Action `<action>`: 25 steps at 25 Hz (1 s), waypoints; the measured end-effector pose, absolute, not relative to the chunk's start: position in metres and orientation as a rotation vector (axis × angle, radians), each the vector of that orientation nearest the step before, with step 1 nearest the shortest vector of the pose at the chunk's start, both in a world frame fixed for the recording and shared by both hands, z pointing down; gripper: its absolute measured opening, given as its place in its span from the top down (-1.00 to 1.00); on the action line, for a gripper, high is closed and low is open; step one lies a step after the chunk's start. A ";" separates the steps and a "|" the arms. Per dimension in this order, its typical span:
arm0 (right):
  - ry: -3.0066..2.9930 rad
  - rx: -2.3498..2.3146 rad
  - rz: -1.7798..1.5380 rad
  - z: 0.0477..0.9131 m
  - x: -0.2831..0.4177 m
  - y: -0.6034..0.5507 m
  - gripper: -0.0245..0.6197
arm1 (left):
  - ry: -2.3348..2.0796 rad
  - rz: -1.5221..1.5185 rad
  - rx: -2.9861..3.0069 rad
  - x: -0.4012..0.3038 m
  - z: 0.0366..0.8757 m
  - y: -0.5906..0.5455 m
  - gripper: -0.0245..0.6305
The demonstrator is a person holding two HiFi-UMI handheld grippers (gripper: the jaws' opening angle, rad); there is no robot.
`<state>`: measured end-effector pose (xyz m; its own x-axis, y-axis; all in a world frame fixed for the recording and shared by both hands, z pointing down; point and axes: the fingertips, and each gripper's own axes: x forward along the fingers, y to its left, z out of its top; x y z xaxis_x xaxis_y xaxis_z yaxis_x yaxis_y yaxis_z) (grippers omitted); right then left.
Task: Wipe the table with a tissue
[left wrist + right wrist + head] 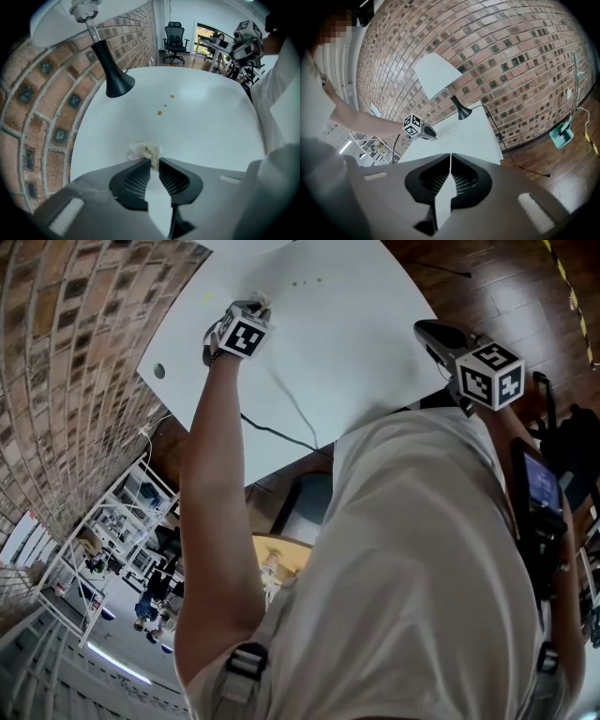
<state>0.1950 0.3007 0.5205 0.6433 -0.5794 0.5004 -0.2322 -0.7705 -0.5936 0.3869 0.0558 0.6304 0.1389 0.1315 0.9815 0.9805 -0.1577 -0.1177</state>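
Observation:
My left gripper (154,161) is shut on a crumpled white tissue (145,151) and presses it down on the white table (201,126). In the head view the left gripper (255,307) points steeply down at the table's far part, with the tissue (262,302) just showing at its tip. Two small brownish spots (160,112) lie on the table a short way beyond the tissue; the same spots (307,282) show to the right of the gripper in the head view. My right gripper (450,154) is shut on nothing and hangs off the table's near right edge (436,332).
A lamp with a black base (112,75) and white shade (79,18) stands at the table's edge by the brick wall (33,103). A black cable (272,432) runs across the table. An office chair (175,40) stands beyond the table.

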 end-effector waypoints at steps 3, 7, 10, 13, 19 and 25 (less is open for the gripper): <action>0.634 -2.375 -0.960 0.521 0.194 0.301 0.88 | -1.139 -1.164 -1.463 0.383 0.632 0.058 0.73; 0.638 -2.372 -0.956 0.520 0.194 0.301 0.88 | -1.147 -1.230 -1.559 0.379 0.627 0.059 0.73; 0.621 -2.367 -0.947 0.520 0.196 0.305 0.88 | -1.189 -1.256 -1.692 0.371 0.625 0.069 0.73; 0.608 -2.360 -0.942 0.520 0.196 0.309 0.88 | -1.204 -1.281 -1.893 0.355 0.616 0.083 0.73; 0.610 -2.339 -0.936 0.522 0.198 0.312 0.88 | -1.210 -1.213 -2.044 0.318 0.609 0.107 0.72; 0.605 -2.335 -0.928 0.522 0.197 0.321 0.88 | -0.959 -1.217 -2.282 0.369 0.599 0.087 0.72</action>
